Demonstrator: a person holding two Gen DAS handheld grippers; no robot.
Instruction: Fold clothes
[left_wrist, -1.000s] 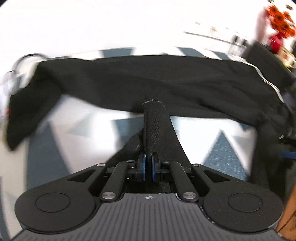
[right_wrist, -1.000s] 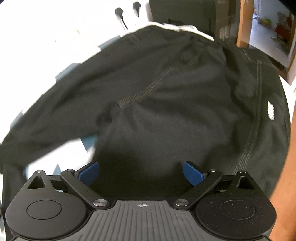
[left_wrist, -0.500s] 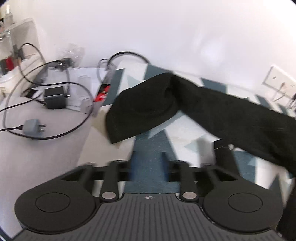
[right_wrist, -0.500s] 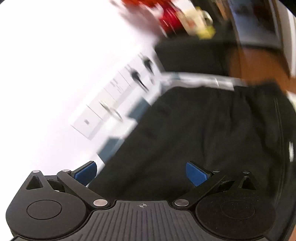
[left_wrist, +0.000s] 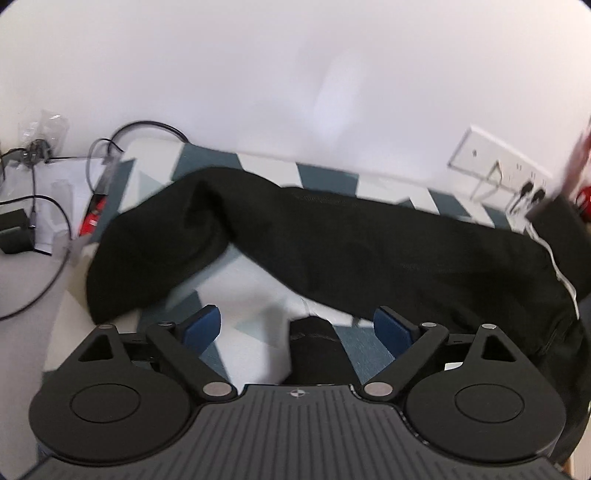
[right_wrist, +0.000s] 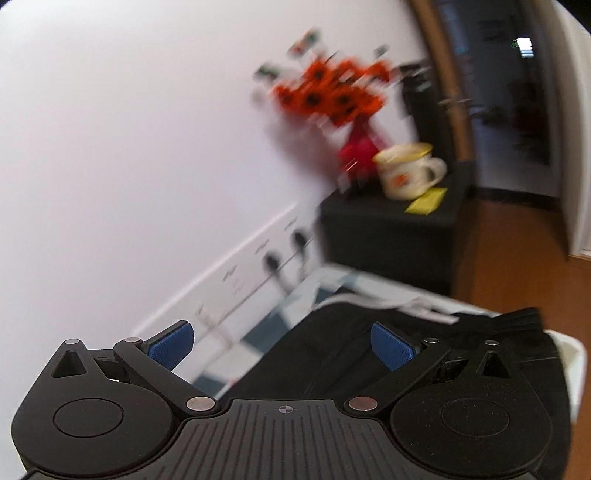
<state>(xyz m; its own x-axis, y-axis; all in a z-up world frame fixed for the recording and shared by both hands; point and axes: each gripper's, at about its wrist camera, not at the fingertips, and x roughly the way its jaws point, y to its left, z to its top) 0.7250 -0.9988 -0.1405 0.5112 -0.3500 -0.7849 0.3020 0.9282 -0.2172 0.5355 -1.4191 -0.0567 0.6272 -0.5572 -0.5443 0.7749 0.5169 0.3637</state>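
A black garment (left_wrist: 351, 251) lies across the blue and white patterned cloth (left_wrist: 255, 280) on the table, its folded sleeve end (left_wrist: 147, 269) at the left. My left gripper (left_wrist: 297, 326) hovers above the near side with its jaws opening; a loose strip of the black fabric (left_wrist: 317, 354) lies below them, touching neither pad. My right gripper (right_wrist: 282, 347) is open and raised, pointing toward the wall, with the garment's right part (right_wrist: 369, 354) beneath it and nothing between its blue pads (right_wrist: 391, 349).
Cables, a black adapter (left_wrist: 14, 236) and plastic bags lie on the table at the left. A socket strip (right_wrist: 258, 266) runs along the white wall. A black cabinet (right_wrist: 391, 229) at the right carries a mug (right_wrist: 406, 173) and orange flowers (right_wrist: 332, 92). Wooden floor lies beyond.
My left gripper let go of the black fabric edge it was pinching and opened wide, pulling back and up. My right gripper rose and tilted up from the garment toward the wall, staying open.
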